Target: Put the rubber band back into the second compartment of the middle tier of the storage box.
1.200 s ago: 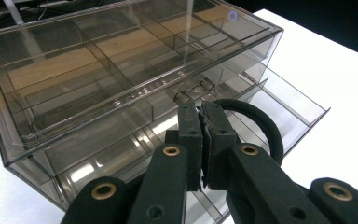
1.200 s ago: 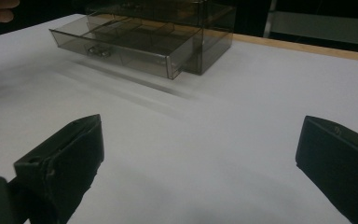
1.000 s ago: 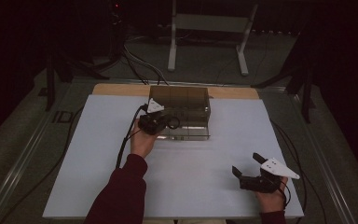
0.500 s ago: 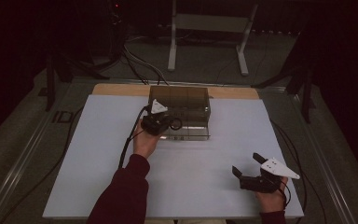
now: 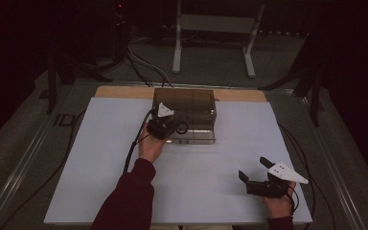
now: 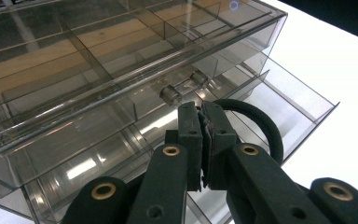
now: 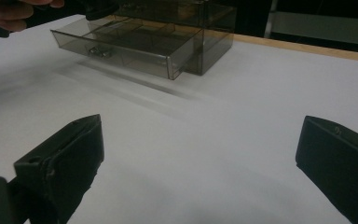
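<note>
A smoky clear drawer cabinet [image 5: 184, 103] stands at the far middle of the white table top, its bottom drawer [image 5: 195, 138] pulled out toward me. My left gripper [image 5: 171, 126] hovers over the drawer's left part, shut on a black elastic loop [image 5: 182, 128]. In the left gripper view the jaws [image 6: 201, 110] pinch the loop [image 6: 266, 128], which arcs to the right just below the upper drawer's knob [image 6: 170, 94] and above the open drawer [image 6: 303, 100]. My right gripper [image 5: 253, 168] rests open near the front right, holding nothing; its view [image 7: 200, 135] shows the open drawer [image 7: 135, 49] far off.
The white table top [image 5: 220, 158] stretches between the cabinet and my right gripper. A wooden strip [image 5: 120, 92] runs along its far edge. Cables [image 5: 134, 148] trail from the left gripper. A metal stand [image 5: 213, 28] is on the floor behind.
</note>
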`<state>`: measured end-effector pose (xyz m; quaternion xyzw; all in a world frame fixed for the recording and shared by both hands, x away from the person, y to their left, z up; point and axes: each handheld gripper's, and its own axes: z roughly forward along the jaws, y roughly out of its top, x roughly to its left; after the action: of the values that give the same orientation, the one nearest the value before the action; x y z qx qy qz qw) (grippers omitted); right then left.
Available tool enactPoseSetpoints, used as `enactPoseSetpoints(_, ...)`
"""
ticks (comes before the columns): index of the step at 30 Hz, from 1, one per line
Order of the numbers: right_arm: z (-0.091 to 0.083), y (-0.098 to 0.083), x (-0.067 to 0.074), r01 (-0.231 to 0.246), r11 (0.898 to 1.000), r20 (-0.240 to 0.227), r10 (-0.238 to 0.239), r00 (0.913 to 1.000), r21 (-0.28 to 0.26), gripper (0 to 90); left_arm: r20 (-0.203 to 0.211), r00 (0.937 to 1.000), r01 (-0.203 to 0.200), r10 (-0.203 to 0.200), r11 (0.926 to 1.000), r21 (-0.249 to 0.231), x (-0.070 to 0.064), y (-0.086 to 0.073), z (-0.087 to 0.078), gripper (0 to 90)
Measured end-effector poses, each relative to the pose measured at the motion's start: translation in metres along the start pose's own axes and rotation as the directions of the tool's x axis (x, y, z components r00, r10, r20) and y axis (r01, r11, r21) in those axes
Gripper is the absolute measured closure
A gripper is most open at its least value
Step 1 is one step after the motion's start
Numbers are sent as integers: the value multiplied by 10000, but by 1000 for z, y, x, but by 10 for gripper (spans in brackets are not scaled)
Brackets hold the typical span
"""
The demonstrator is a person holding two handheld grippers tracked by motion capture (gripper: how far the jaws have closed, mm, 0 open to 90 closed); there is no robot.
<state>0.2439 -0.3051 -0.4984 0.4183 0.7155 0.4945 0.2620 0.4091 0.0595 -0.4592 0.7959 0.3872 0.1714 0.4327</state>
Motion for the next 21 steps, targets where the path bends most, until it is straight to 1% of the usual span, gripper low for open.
enactPoseSetpoints(21,1,0,0,19,10000,-22,-19,10000,-2,15,-89,10000,-22,25,9997,256,-2,-3,9,883)
